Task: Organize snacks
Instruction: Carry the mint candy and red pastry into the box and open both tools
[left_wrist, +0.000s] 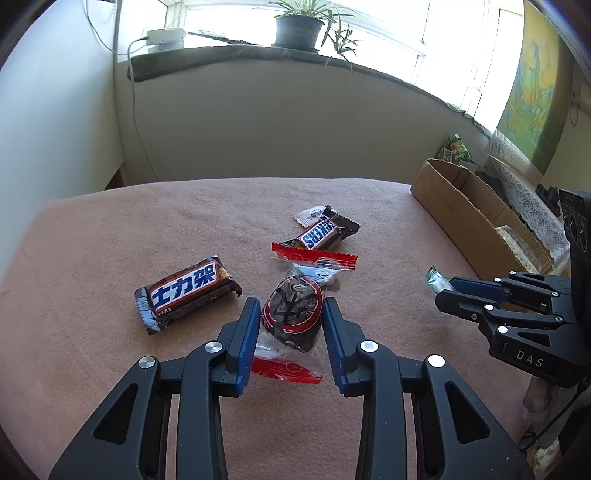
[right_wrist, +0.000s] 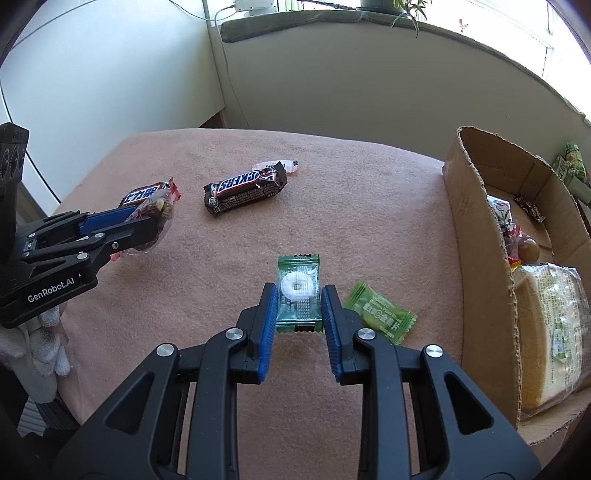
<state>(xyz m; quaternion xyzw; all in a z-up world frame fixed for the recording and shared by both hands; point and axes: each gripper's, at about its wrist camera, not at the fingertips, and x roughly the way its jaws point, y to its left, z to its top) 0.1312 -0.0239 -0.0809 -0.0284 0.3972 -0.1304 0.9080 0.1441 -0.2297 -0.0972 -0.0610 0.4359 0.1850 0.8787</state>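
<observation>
My left gripper (left_wrist: 290, 310) is shut on a dark round snack in a clear wrapper with red ends (left_wrist: 291, 317); it also shows in the right wrist view (right_wrist: 157, 218), held just above the cloth. My right gripper (right_wrist: 299, 299) is shut on a green mint ring candy (right_wrist: 298, 291); from the left wrist view only its tip (left_wrist: 437, 282) shows. A Snickers bar with Chinese lettering (left_wrist: 188, 291) lies left of the left gripper. A second Snickers bar (right_wrist: 245, 190) lies farther back. A green vitamin candy (right_wrist: 380, 314) lies right of the right gripper.
An open cardboard box (right_wrist: 476, 229) stands at the right edge with wrapped bread (right_wrist: 546, 332) and small snacks inside. A small white packet (right_wrist: 275, 164) lies behind the Snickers. The pink cloth (right_wrist: 369, 206) covers the table. A wall and windowsill are behind.
</observation>
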